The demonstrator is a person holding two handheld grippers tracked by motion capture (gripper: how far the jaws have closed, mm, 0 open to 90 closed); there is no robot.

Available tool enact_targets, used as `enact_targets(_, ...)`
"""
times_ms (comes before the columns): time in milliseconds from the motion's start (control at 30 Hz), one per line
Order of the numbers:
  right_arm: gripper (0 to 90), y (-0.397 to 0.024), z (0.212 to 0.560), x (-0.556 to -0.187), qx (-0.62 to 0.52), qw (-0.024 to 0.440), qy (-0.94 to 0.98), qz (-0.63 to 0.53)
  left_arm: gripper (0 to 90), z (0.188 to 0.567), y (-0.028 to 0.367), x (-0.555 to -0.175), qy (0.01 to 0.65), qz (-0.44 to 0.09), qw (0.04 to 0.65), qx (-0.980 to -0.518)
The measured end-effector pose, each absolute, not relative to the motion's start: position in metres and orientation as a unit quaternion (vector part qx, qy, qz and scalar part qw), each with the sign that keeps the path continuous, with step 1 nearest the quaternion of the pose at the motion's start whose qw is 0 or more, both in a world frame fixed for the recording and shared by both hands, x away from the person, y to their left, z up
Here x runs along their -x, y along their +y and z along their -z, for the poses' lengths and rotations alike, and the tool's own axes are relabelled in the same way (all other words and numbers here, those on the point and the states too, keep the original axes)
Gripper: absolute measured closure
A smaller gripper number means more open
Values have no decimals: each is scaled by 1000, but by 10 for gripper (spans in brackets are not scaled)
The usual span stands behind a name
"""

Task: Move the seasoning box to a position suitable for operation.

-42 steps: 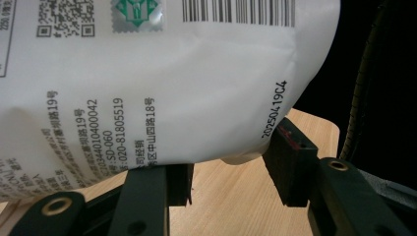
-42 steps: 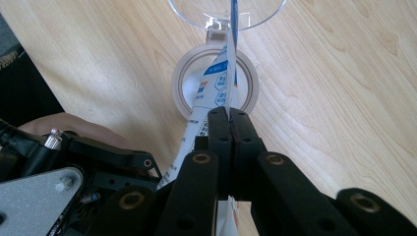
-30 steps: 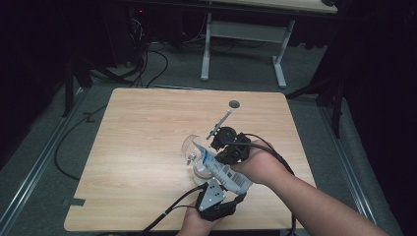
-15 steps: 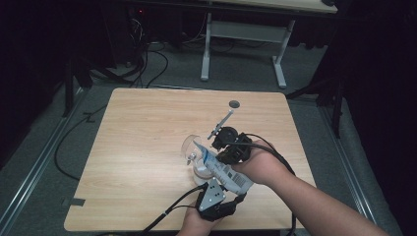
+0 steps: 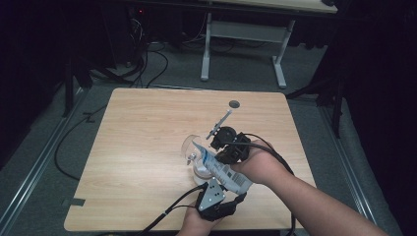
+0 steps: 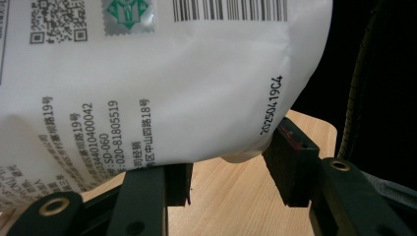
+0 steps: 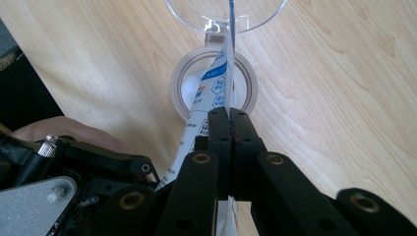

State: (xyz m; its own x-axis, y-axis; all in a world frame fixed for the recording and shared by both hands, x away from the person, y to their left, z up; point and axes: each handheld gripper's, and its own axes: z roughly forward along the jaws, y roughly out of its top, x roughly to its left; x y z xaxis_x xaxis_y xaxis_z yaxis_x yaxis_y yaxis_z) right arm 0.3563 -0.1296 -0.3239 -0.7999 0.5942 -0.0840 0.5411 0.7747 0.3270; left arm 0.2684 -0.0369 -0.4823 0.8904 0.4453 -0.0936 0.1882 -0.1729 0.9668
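High view: the white pouch (image 5: 223, 169) tilts over a clear bowl (image 5: 193, 147) mid-worktop (image 5: 137, 128).

Left gripper (image 6: 226, 187) view: fingers grasp the pouch's base.

Right gripper (image 7: 229, 123) view: fingers clenched on its top edge above a tape roll (image 7: 182, 83).

Tilted steeper, the contents could miss the bowl.

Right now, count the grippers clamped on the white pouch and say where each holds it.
2. The right gripper is shut on the white pouch at its upper edge; the left gripper holds its lower end, near the table's front edge.
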Motion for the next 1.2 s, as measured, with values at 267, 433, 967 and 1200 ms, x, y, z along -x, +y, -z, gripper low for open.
enact_targets(267, 896, -128, 325, -356, -301, 92, 938, -145, 559, 482, -37, -268, 210, -104, 611, -756)
enact_targets(433, 896, -128, 324, -356, -302, 92, 938, -146, 560, 482, -37, -268, 210, -105, 611, -756)
enact_targets(967, 896, -128, 322, -356, -301, 93, 937, -149, 563, 481, -36, -268, 209, -109, 611, -755)
enact_targets(1200, 896, -128, 322, -356, -301, 93, 937, -148, 563, 481, -36, -268, 209, -108, 612, -755)
